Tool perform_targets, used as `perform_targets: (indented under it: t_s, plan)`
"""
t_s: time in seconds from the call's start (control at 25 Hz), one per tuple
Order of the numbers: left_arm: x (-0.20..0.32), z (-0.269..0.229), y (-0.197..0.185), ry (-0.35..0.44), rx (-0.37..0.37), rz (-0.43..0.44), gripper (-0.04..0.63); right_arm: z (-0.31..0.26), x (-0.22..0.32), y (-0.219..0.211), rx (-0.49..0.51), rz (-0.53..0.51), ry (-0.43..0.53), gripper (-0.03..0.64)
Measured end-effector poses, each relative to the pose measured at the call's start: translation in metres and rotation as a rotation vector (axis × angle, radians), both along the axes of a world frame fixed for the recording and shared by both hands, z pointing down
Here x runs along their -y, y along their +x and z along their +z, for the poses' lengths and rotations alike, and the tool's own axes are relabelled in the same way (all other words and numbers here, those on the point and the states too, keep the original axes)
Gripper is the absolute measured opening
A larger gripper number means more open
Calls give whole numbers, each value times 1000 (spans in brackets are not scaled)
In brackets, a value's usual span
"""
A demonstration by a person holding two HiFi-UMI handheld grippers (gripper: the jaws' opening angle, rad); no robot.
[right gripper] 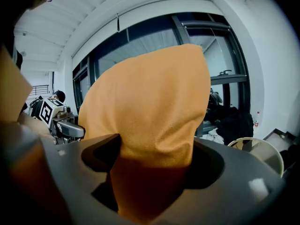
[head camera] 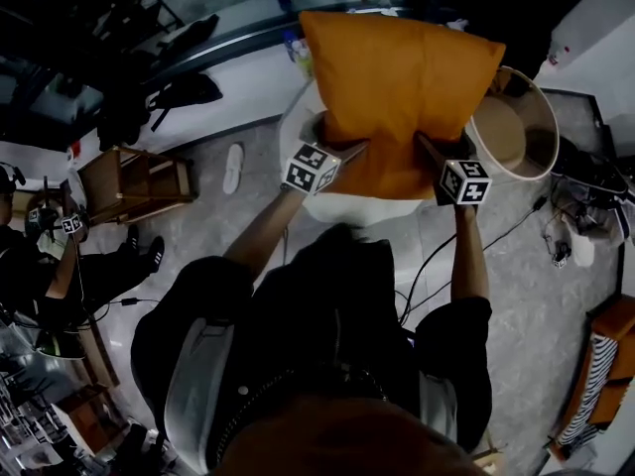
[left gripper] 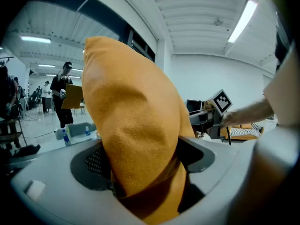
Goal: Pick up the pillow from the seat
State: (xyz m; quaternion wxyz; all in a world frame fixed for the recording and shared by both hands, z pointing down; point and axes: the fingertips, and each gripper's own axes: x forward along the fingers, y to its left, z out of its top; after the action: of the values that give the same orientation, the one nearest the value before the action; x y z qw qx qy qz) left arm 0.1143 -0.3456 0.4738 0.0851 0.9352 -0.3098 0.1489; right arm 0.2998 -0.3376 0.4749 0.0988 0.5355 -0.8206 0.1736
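Note:
An orange pillow [head camera: 397, 92] hangs in the air in front of me, held by its lower edge from both sides. My left gripper [head camera: 349, 153] is shut on its lower left corner and my right gripper [head camera: 425, 149] on its lower right. In the left gripper view the pillow [left gripper: 131, 121] fills the jaws of the left gripper [left gripper: 145, 175], with the right gripper's marker cube [left gripper: 219, 101] beyond. The right gripper view shows the pillow [right gripper: 150, 107] pinched in the right gripper [right gripper: 150, 170]. A white seat [head camera: 296, 119] lies below the pillow, mostly hidden by it.
A round beige tub chair [head camera: 524, 127] stands right of the pillow. A wooden stool [head camera: 139, 181] and a slipper [head camera: 233, 167] are on the floor at left, where another person [head camera: 50, 256] sits. Cables [head camera: 516, 224] run across the floor at right. A long white bench [head camera: 238, 72] lies behind.

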Motion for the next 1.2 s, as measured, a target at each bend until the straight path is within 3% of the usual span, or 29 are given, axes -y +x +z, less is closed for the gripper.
perform_targets:
  t_s: [0.36, 0.8, 0.96, 1.2]
  plan:
    - [9, -130, 0, 80, -51, 14, 423, -136, 5, -1, -48, 18, 87, 407]
    - [27, -258, 5, 364, -118, 21, 422, -270, 18, 3, -121, 61, 381, 408]
    - [24, -282, -2, 419, -124, 12, 422, -293, 17, -4, -134, 70, 436, 398]
    - [13, -288, -16, 428, -128, 0, 422, -298, 10, -18, -138, 62, 440, 388]
